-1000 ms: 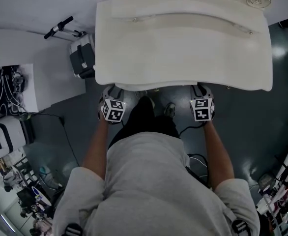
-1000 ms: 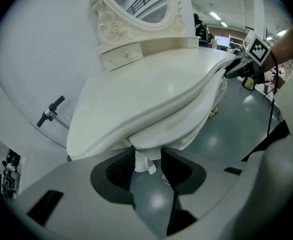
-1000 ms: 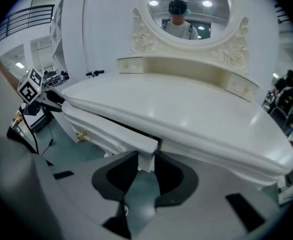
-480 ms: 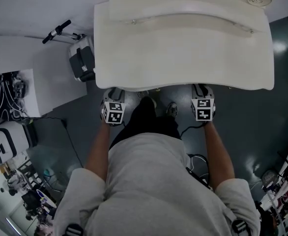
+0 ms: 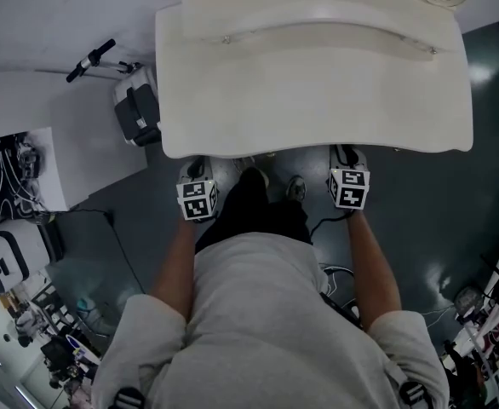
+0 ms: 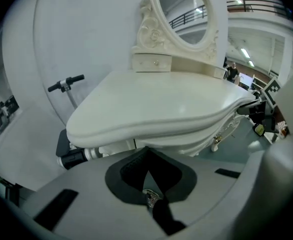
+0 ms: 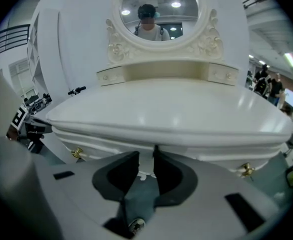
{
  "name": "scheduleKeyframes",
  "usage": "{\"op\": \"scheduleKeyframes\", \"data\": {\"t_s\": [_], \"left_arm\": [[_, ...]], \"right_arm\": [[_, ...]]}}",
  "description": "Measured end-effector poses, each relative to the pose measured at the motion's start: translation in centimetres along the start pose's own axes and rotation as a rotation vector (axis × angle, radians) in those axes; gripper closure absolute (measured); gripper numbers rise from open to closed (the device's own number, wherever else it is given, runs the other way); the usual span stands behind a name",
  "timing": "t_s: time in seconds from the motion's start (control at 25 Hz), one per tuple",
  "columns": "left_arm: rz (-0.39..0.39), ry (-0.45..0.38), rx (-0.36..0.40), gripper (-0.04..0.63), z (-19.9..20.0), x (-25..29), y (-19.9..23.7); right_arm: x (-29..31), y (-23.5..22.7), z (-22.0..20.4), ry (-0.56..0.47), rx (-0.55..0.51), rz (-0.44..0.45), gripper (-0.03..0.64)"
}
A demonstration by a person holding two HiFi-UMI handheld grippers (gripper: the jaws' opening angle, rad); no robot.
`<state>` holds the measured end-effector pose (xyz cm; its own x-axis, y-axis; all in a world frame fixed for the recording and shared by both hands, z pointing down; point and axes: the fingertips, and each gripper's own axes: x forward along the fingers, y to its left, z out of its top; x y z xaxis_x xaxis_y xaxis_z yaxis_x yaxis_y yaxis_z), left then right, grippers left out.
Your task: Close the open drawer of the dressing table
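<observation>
The white dressing table [image 5: 318, 83] stands in front of me, and its wide top hides the drawers in the head view. In the right gripper view, drawer fronts with brass knobs [image 7: 245, 170] lie under the top's overhang; no drawer shows as pulled out. My left gripper [image 5: 197, 190] sits at the table's front edge on the left, tips under the overhang. Its jaws [image 6: 146, 151] are shut with nothing between them. My right gripper [image 5: 349, 181] is at the front edge on the right. Its jaws [image 7: 146, 165] stand apart, and the white table front shows in the gap.
A black-and-grey case [image 5: 139, 109] and a scooter handlebar [image 5: 92, 55] stand left of the table. A white bench with cables [image 5: 15, 160] is further left. My feet [image 5: 254, 177] are under the table's front edge. An oval mirror [image 7: 159, 9] rises at the table's back.
Both grippers have stayed at the table's front edge; their marker cubes have rolled a little. The table top has shifted slightly left in the head view.
</observation>
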<state>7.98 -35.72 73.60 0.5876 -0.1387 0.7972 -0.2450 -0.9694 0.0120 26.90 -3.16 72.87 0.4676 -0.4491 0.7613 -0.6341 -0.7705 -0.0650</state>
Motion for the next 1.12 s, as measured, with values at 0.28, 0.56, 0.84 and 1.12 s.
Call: {"op": "scheduleKeyframes", "data": {"t_s": [0.28,0.56,0.84,1.12], "left_arm": [[0.001,-0.068,-0.062,0.589,0.5,0.6,0.3],[0.041,-0.102,-0.109,0.589,0.7,0.8,-0.2],[0.063,-0.123,-0.095,0.589,0.9,-1.6,-0.8],[0.068,-0.231,-0.067,0.589,2.6,-7.3,-4.2]], "right_arm": [[0.5,-0.2,-0.1,-0.024,0.277,-0.020,0.525],[0.6,5.1,1.1,-0.035,0.121,0.159,0.600],[-1.4,6.7,0.1,-0.025,0.035,0.185,0.601],[-6.0,9.8,2.6,-0.150,-0.098,0.234,0.601]]}}
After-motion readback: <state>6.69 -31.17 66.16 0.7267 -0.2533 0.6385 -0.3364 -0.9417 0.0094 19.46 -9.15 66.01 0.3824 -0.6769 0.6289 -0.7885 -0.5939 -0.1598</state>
